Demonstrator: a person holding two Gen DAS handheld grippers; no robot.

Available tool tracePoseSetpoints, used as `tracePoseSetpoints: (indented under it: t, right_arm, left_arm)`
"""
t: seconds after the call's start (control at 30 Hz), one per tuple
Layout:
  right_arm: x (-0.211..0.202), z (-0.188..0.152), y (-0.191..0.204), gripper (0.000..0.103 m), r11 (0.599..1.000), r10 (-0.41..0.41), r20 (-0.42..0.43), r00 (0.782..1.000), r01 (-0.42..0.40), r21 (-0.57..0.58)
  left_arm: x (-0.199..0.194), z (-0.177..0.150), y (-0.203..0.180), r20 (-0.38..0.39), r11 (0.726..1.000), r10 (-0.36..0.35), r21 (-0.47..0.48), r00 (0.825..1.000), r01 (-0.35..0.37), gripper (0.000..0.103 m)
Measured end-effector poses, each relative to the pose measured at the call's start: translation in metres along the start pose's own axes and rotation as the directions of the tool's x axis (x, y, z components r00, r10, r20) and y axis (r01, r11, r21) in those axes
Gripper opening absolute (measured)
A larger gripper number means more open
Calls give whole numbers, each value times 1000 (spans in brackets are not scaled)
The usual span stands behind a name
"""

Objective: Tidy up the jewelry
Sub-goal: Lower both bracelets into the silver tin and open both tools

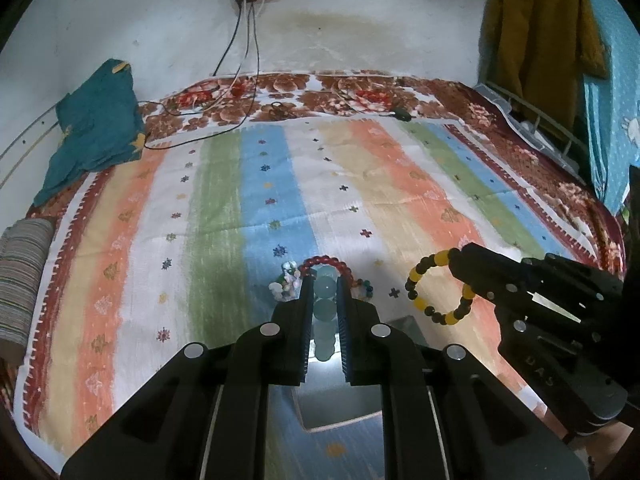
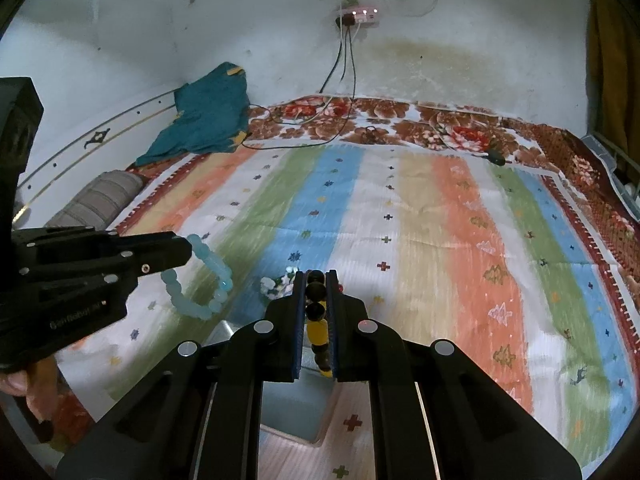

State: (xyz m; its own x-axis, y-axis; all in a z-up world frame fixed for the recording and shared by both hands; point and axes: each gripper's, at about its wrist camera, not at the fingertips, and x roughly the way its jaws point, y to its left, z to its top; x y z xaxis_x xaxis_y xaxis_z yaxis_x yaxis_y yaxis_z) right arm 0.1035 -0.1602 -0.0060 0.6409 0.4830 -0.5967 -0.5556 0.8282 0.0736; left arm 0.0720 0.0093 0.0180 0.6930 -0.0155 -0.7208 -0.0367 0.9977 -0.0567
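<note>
Holding one bracelet apiece above the striped bedspread (image 1: 360, 184): left gripper (image 1: 325, 300) fingers pinch the pale blue bead bracelet (image 2: 208, 280); right gripper (image 2: 317, 300) fingers pinch the yellow-and-black bead bracelet (image 1: 436, 288). Both hang lifted, over a glass box (image 1: 332, 408) below. Red bead bracelet (image 1: 326, 261) and a white-green one (image 1: 286, 282) lie on the cloth. Beads look light, smooth, likely slippery on elastic; grip across a bead. Lettering on the left gripper body, not legible.

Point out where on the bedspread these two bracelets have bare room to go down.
Free: the striped bedspread between the jewelry pile and the cables, and its right-hand stripes. Crowded: around the pile with the red bead bracelet, the box below, and both grippers, left and right.
</note>
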Motion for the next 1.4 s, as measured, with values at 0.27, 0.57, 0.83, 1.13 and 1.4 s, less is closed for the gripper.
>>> tracePoseSetpoints:
  t: [0.27, 0.57, 0.83, 1.13, 1.4]
  right_arm:
    - [-10, -10, 7, 11, 1000, 15, -10, 1000, -15, -2]
    - [-16, -19, 8, 11, 1000, 30, -22, 999, -29, 8]
    - [-3, -25, 4, 19, 999, 25, -101, 995, -22, 28]
    - [6, -23, -19, 50, 995, -26, -113, 993, 36, 88]
    - [17, -18, -29, 58, 994, -18, -138, 990, 34, 108]
  left_arm:
    - [-9, -14, -12, -4, 1000, -4, 15, 1000, 4, 11]
    - [-13, -22, -14, -13, 1000, -11, -10, 1000, 11, 11]
    - [-12, -23, -8, -22, 999, -1, -48, 1000, 0, 34]
    - [-5, -19, 5, -44, 996, 36, -79, 998, -39, 48]
    - [9, -14, 15, -66, 994, 37, -95, 997, -43, 56]
